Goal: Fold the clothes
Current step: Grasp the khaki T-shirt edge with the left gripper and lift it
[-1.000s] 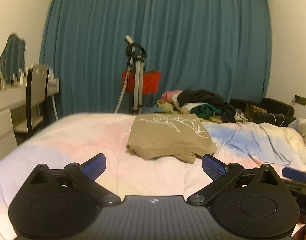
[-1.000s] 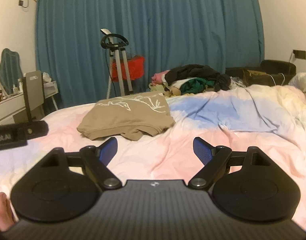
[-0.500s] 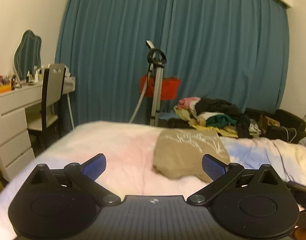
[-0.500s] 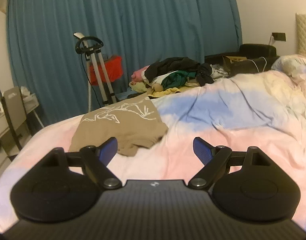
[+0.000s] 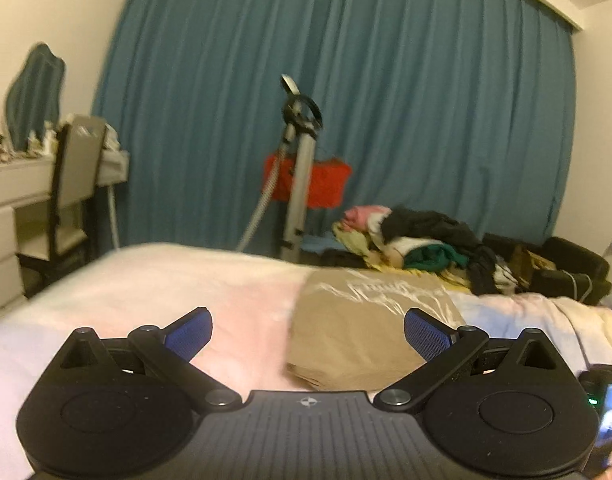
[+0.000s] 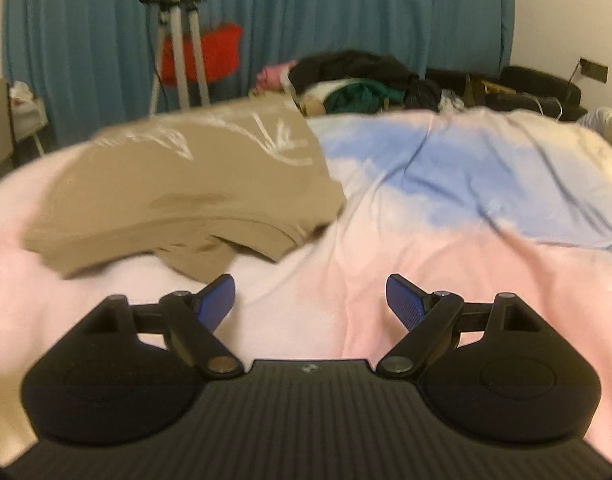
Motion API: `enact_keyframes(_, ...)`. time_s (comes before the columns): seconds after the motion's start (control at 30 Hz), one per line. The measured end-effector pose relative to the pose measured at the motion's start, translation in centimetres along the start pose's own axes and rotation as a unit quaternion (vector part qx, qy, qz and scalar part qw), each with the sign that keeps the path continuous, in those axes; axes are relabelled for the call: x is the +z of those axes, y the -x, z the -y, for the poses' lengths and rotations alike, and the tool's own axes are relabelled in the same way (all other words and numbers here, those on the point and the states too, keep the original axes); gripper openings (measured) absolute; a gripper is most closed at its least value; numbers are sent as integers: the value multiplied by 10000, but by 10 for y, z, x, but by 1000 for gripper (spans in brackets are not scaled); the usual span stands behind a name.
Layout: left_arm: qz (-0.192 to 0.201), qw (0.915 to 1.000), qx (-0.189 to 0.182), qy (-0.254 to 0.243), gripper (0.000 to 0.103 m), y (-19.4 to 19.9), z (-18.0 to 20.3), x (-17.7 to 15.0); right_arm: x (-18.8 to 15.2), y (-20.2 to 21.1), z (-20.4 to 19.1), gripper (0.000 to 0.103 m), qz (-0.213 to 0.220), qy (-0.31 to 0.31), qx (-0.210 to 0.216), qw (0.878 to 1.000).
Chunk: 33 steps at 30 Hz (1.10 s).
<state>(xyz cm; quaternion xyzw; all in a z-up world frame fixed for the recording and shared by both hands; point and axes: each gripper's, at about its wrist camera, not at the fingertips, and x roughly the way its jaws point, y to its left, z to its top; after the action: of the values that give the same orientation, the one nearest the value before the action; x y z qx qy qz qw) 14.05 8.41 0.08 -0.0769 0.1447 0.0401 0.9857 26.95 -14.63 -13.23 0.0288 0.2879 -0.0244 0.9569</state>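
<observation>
A tan T-shirt (image 6: 178, 192) with a white print lies folded on the pink and blue bedspread (image 6: 446, 208). In the left wrist view the same tan T-shirt (image 5: 358, 328) sits just beyond the fingers, right of centre. My left gripper (image 5: 308, 334) is open with nothing between its blue pads. My right gripper (image 6: 308, 304) is open too, low over the pink cover, with the shirt's near edge just ahead and to the left. A heap of unfolded clothes (image 6: 358, 80) lies past the far edge of the bed.
A teal curtain (image 5: 346, 100) fills the back wall. A metal tripod stand (image 5: 300, 176) with a red bag (image 5: 322, 184) stands before it. A white desk and chair (image 5: 70, 184) are at the left. A dark sofa (image 6: 538, 88) is at the far right.
Both views have closed in on the bed; the tan shirt looms much larger in the right wrist view. In the left wrist view it has slid from centre to right. Both grippers stayed open.
</observation>
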Motion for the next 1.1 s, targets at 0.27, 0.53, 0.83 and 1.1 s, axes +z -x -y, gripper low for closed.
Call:
enact_keyframes(0.27, -484, 9959, -61, -757, 103, -59, 17, -52, 14, -35, 12, 84, 480, -609, 228, 9967)
enact_keyframes(0.53, -668, 9864, -155, -1497, 103, -103, 42, -76, 20, -16, 18, 84, 1379, -911, 449, 9852)
enact_keyframes(0.83, -134, 9503, 602, -3052, 103, -136, 73, -110, 30, -10, 34, 84, 1555, -1240, 566, 9784)
enact_keyframes(1.1, 821, 9633, 1366, -2162, 103, -122, 49, -85, 31, -22, 35, 85, 972, -1366, -69, 9858)
